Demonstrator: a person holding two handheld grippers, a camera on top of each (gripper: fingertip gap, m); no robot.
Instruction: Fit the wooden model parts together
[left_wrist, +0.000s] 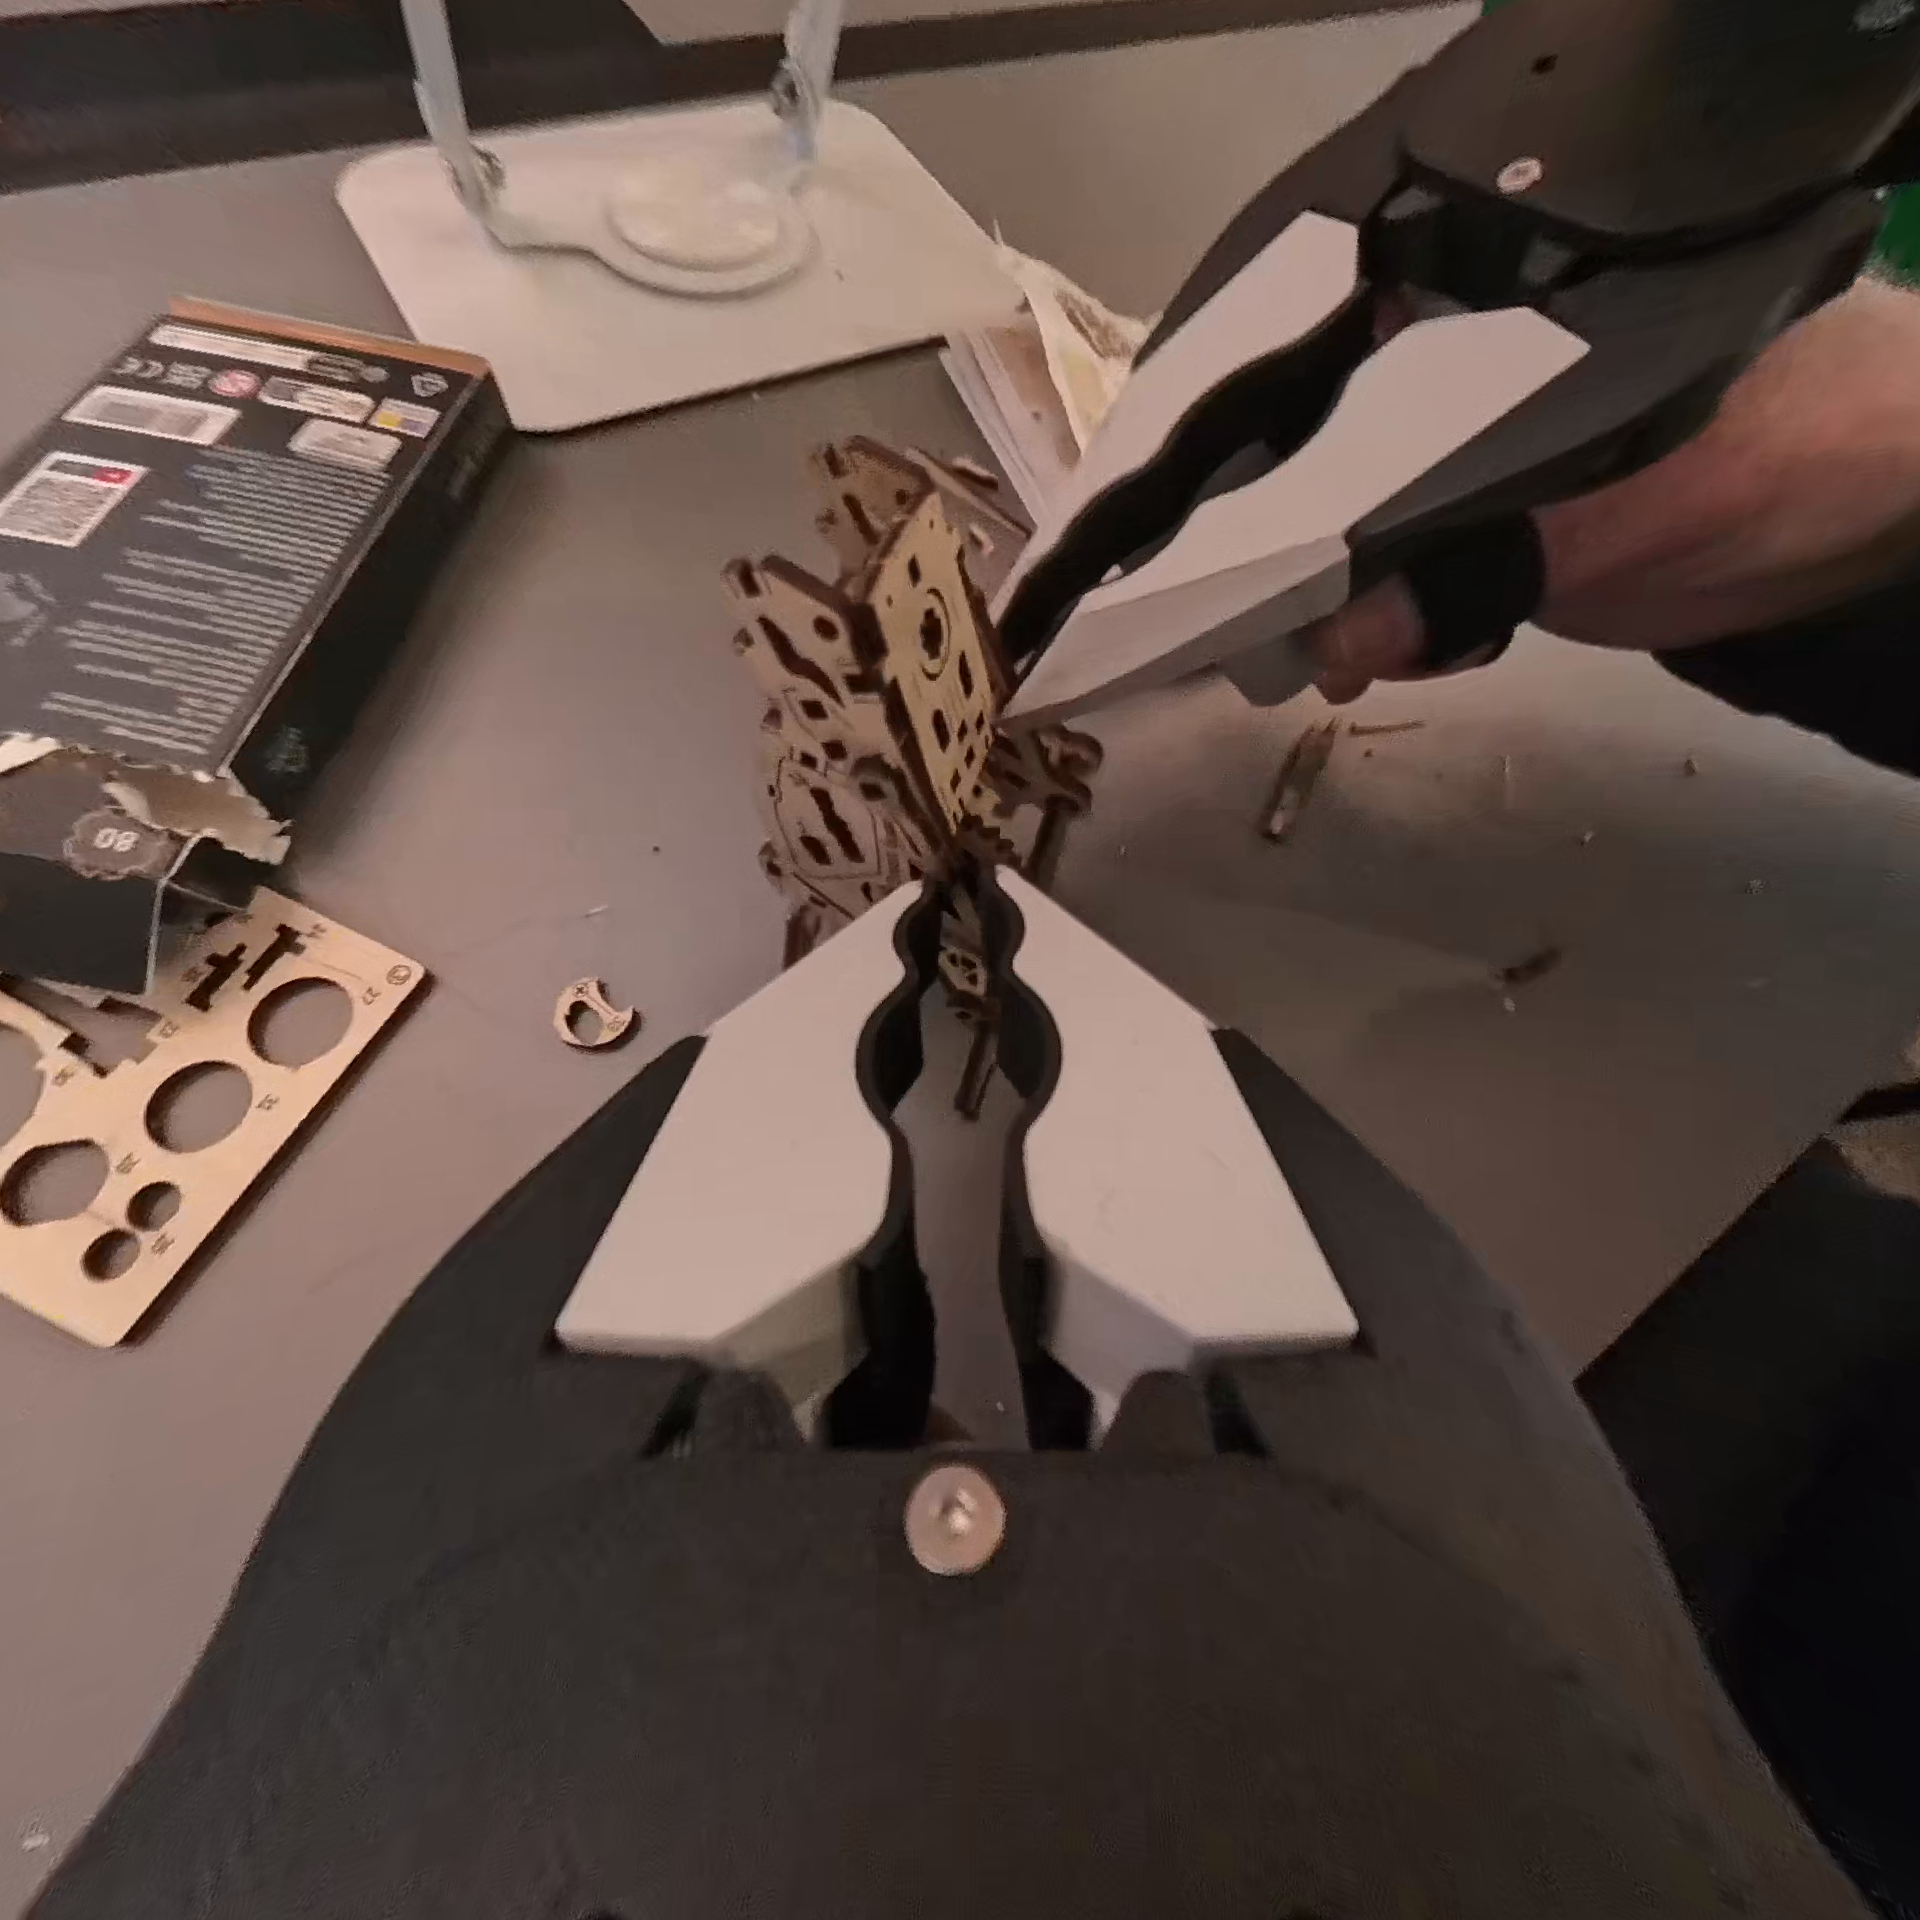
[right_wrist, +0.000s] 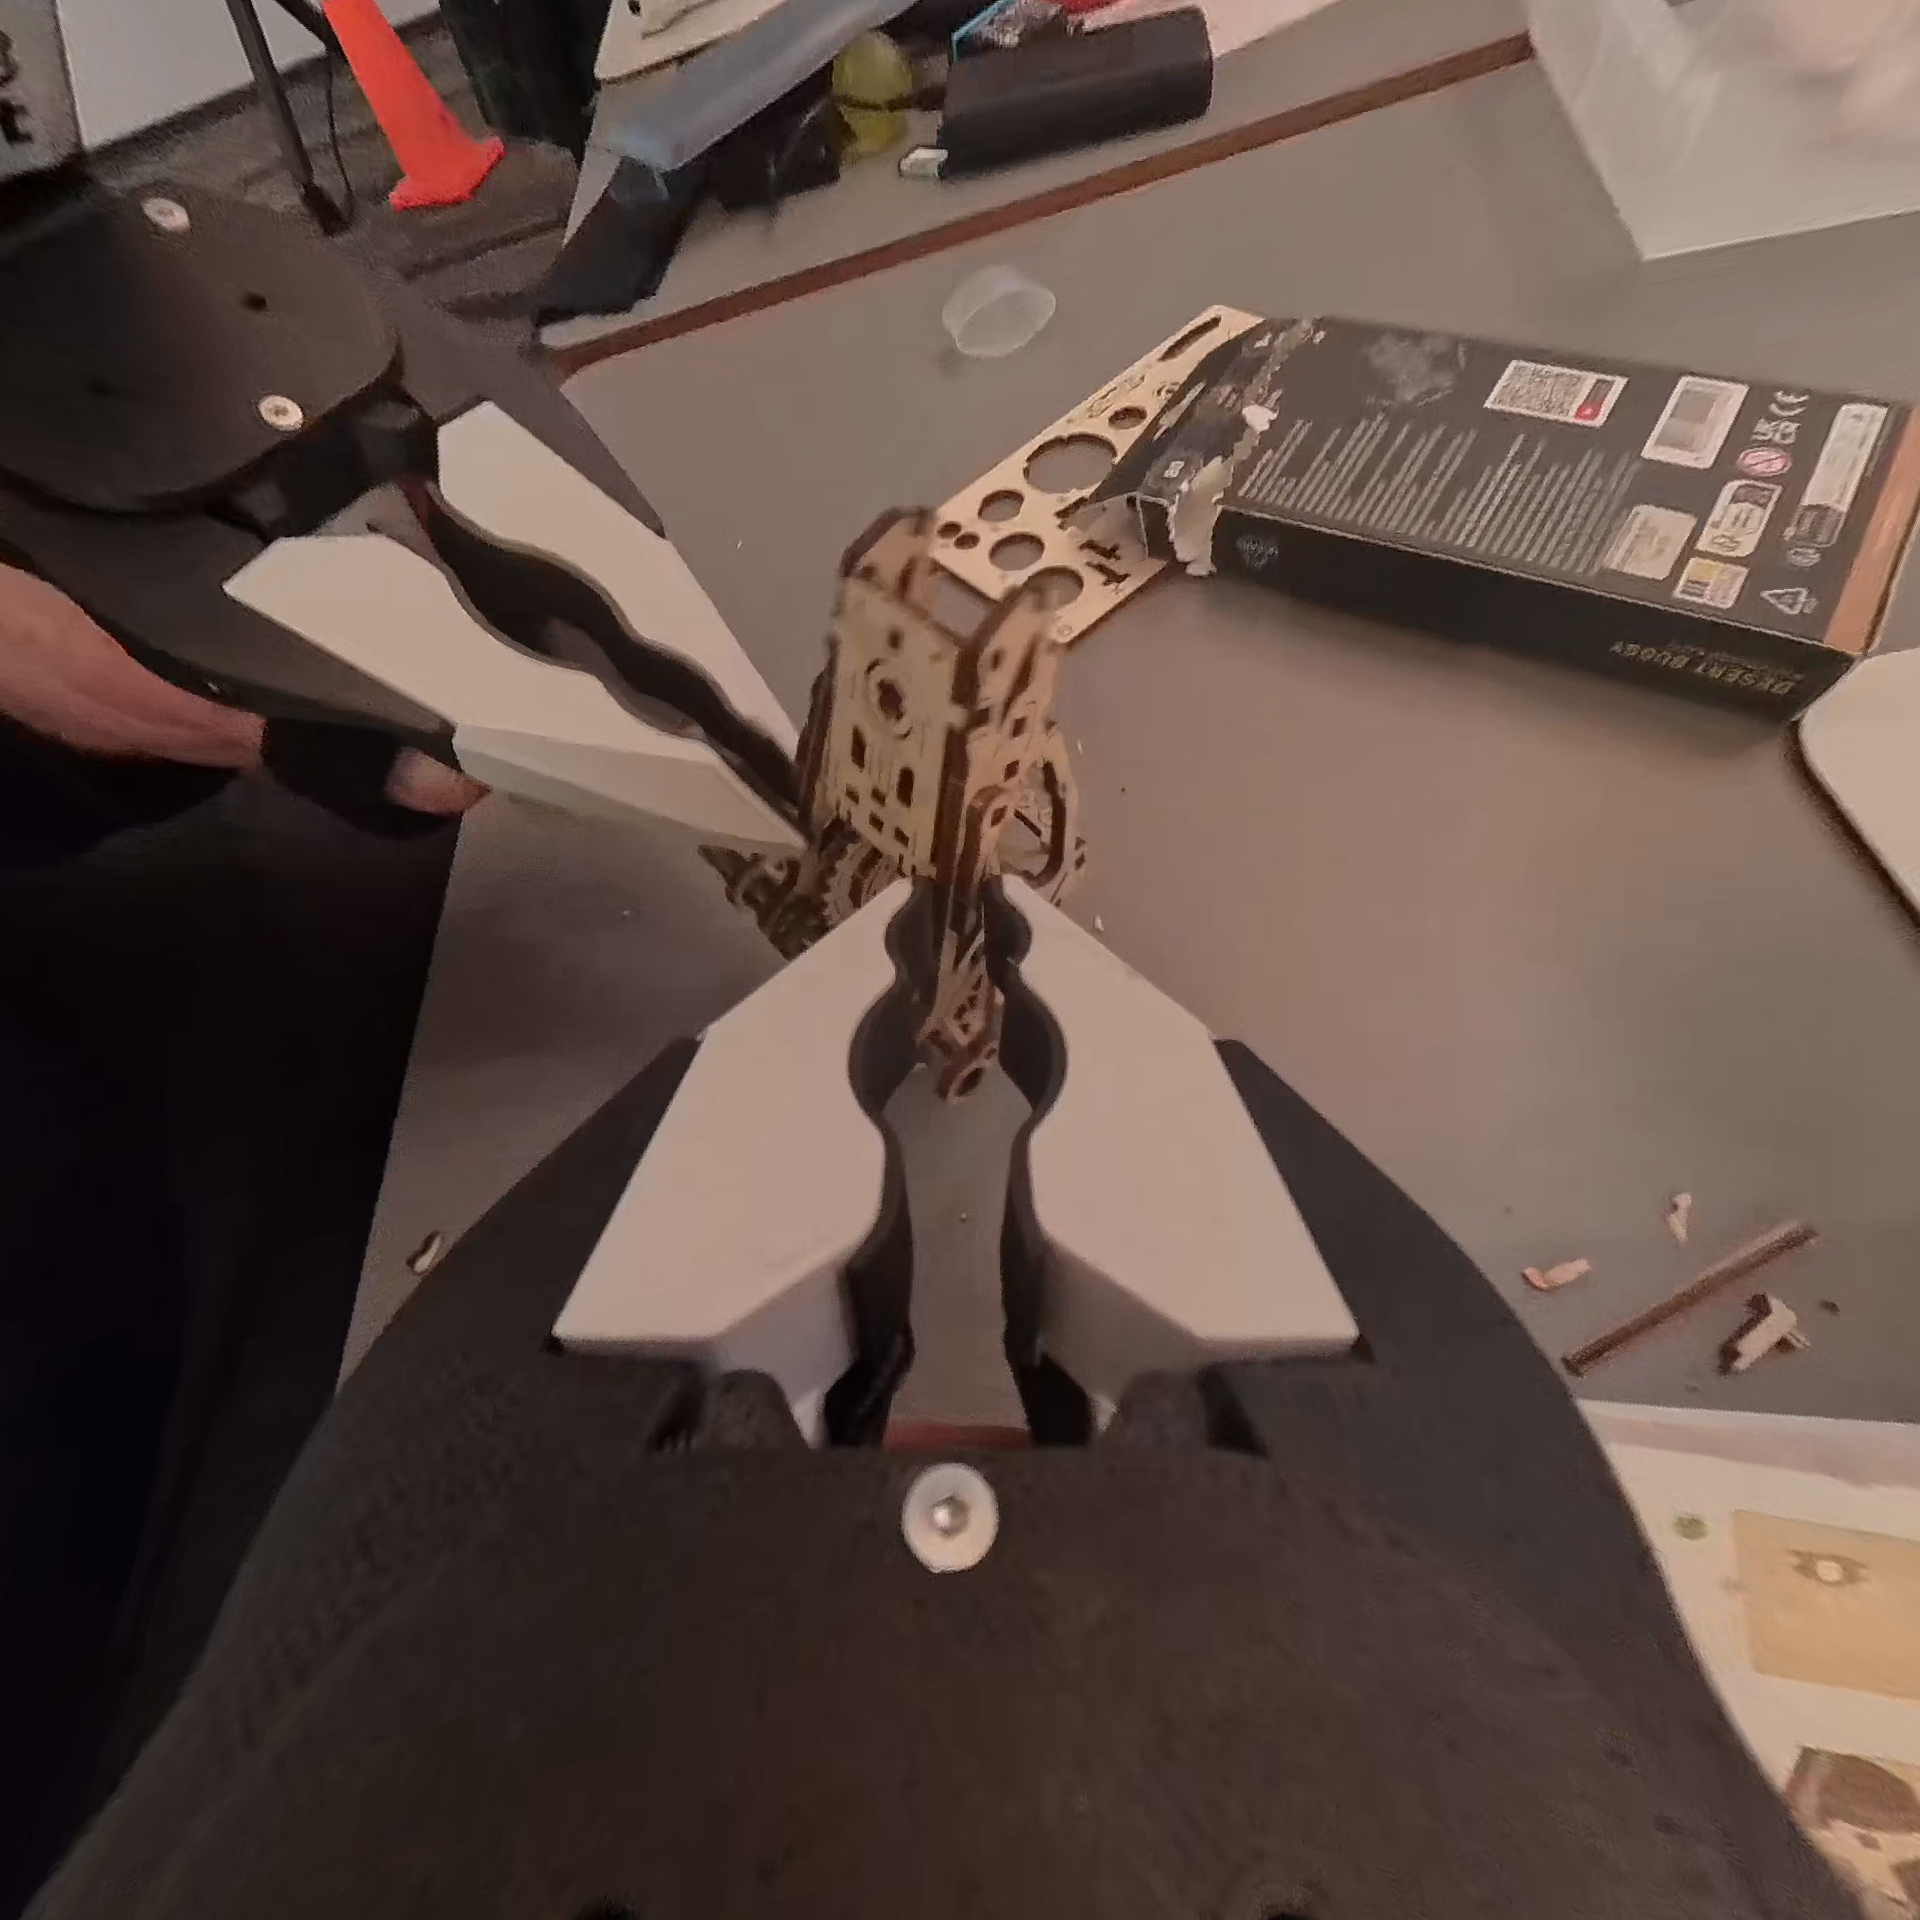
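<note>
While both grippers pinch the model: risk is highest at the thin plywood tabs.
Left gripper (left_wrist: 961, 899): pressed onto a lower edge of the wooden model (left_wrist: 914, 665).
Right gripper (right_wrist: 956, 904): clamped on a side panel of the same model, held above the counter (right_wrist: 1403, 935).
Failure mode: opposing twist could snap a slotted panel; a slip could drop the model.
Writing: the box (right_wrist: 1558, 499) and the punched sheet (left_wrist: 197, 1101) carry print, not transcribed.

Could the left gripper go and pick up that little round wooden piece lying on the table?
Probably not yet: the left gripper is shut on the wooden model. The little round piece lies close by on bare table, nothing blocking.
</note>
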